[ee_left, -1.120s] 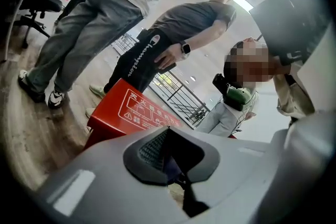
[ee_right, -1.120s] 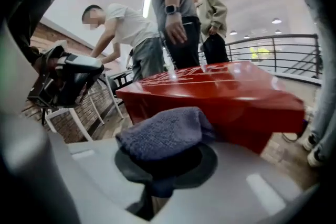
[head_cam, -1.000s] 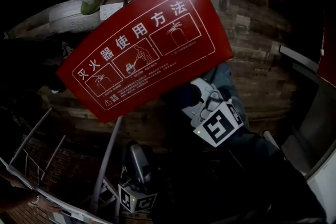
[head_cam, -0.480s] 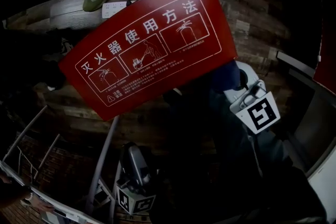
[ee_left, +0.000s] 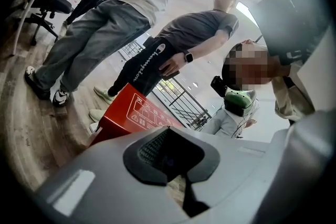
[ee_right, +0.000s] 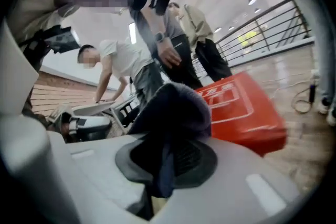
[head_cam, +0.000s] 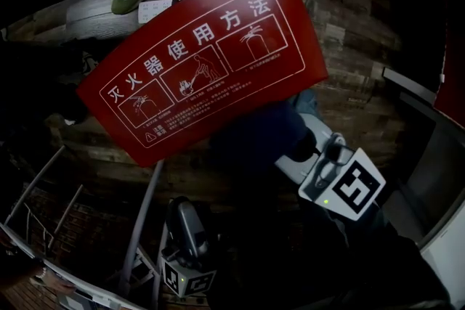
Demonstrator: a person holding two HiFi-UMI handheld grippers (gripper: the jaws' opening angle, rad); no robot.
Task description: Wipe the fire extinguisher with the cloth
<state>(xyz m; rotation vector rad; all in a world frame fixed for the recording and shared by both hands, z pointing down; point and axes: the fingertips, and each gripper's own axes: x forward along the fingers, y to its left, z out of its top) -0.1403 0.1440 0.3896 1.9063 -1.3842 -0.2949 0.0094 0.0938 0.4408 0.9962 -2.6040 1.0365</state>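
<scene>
slanting lower-left to upper-right, red extinguisher box (head_cam: 203, 62), cloth (ee_right: 176, 107) in right tool (ee_right: 160, 168)

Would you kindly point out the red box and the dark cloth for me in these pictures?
red box (head_cam: 207, 94), head view, printed top face.
dark cloth (ee_right: 176, 106), right gripper view, bunched fold above the jaws.
</scene>
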